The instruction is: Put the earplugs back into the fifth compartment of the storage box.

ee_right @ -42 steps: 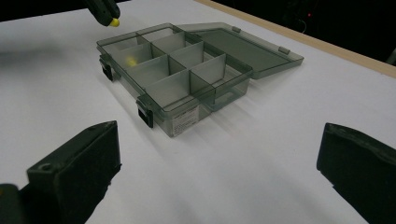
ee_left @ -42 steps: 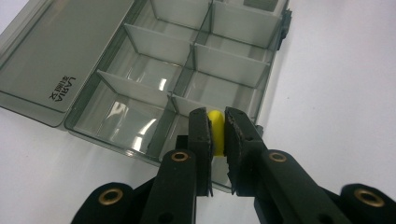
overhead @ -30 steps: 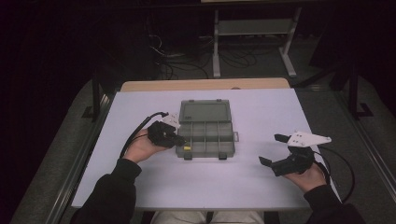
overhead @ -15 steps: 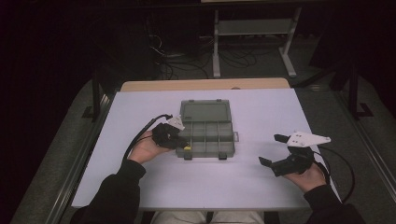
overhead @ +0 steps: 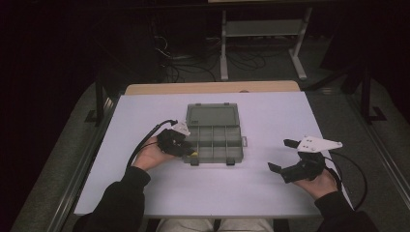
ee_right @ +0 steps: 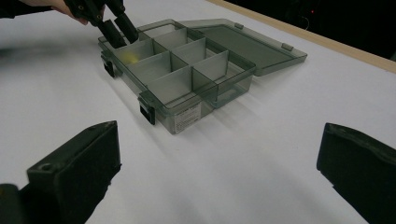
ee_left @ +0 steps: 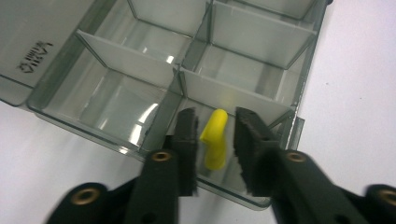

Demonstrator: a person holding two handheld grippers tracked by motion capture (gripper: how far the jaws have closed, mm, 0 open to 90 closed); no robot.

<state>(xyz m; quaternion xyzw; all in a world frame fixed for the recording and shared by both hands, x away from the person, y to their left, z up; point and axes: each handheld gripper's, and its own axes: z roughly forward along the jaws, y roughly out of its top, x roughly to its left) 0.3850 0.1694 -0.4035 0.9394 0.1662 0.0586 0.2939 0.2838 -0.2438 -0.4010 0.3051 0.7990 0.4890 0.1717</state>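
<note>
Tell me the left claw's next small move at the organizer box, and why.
Probably close the left claw on the yellow piece. Its jaws stand open on either side of that piece, which lies in a corner compartment of the open organizer box; closing would grip it for lifting out. The right claw waits open, apart.

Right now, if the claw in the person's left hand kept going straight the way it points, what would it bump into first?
Probably the yellow piece lying between the left claw's jaws, in a corner compartment of the open organizer box. Depth is unclear; it might meet the compartment floor instead.
</note>
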